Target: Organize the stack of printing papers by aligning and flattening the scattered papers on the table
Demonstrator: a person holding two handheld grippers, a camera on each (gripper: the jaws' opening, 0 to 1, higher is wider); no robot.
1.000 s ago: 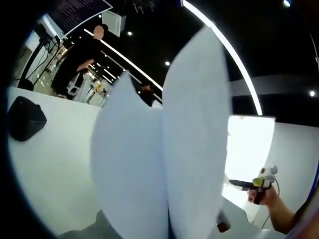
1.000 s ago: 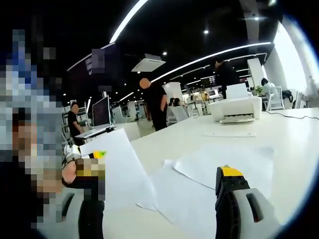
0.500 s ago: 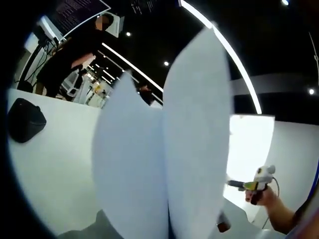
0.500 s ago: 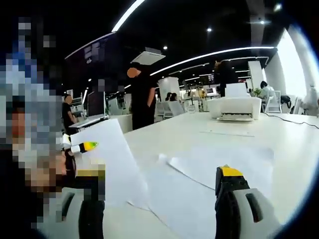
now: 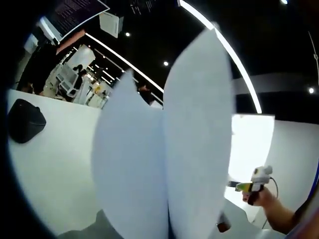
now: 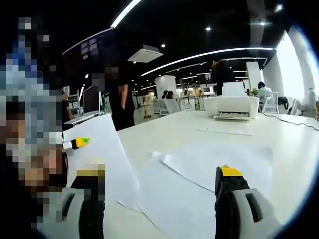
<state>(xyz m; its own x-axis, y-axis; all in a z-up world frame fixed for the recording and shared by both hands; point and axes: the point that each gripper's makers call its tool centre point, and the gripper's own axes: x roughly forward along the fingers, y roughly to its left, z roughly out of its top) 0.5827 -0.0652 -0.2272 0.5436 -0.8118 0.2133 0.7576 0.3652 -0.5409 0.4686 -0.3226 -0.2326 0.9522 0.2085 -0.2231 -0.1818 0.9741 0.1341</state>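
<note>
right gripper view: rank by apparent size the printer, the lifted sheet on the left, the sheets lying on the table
1. sheets lying on the table
2. lifted sheet, though nearness to the camera inflates it
3. printer, which sits far back

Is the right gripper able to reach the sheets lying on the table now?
Probably yes. The right gripper is open and holds nothing, and the sheets lie flat just ahead of its jaws with nothing between.

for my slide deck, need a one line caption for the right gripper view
Open right gripper above loose paper sheets on a white table, printer behind.
</note>
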